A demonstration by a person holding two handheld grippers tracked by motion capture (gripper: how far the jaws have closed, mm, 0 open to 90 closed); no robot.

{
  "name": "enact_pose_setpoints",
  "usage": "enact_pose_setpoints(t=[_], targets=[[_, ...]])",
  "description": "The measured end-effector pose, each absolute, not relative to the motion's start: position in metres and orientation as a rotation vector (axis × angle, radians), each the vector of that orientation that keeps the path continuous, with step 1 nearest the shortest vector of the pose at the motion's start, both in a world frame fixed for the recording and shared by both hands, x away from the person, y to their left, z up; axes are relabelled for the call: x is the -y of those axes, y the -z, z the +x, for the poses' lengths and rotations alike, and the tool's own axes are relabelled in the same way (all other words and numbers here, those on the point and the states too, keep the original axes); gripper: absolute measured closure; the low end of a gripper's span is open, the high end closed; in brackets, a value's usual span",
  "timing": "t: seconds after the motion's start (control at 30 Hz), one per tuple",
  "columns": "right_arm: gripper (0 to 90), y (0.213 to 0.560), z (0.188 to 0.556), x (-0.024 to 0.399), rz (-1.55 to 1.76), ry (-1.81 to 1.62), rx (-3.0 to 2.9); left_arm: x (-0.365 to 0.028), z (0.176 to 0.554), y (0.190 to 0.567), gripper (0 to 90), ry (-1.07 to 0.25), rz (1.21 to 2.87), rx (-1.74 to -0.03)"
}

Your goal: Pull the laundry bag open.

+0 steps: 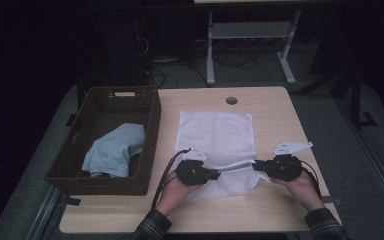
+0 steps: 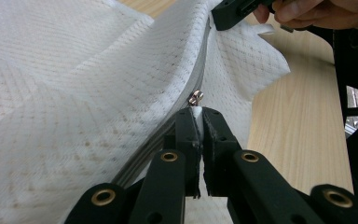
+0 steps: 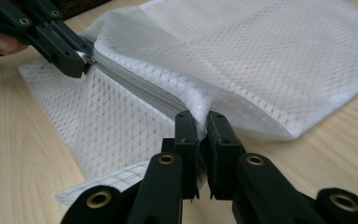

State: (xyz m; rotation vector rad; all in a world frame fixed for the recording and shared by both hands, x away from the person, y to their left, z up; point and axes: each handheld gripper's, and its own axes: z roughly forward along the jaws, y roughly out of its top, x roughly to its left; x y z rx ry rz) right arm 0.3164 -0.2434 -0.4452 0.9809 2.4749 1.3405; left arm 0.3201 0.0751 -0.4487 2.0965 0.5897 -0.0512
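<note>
Apparently the white mesh laundry bag [image 1: 216, 137] lay on the table [image 1: 275, 210], both tongs clamped on its zipper, left gripper [image 1: 219, 173] on the pull, right gripper [image 1: 256, 164] on the end, zipper seemingly closed, basket [image 1: 150, 125] clothes not yet loaded.

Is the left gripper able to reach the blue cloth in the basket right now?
Probably not yet. The left gripper is shut on the white mesh bag at its zipper. The blue cloth lies uncovered in the open-topped basket beside it, so after letting go the way looks free.
</note>
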Motion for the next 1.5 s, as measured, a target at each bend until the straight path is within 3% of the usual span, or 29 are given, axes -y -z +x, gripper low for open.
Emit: enact_pose_setpoints(t=[1.5], targets=[[83.4, 0.447, 0.324, 0.258, 1.037, -1.285, -2.435, -0.086, 0.327, 0.452, 86.5, 0.043, 2.096, -0.64]])
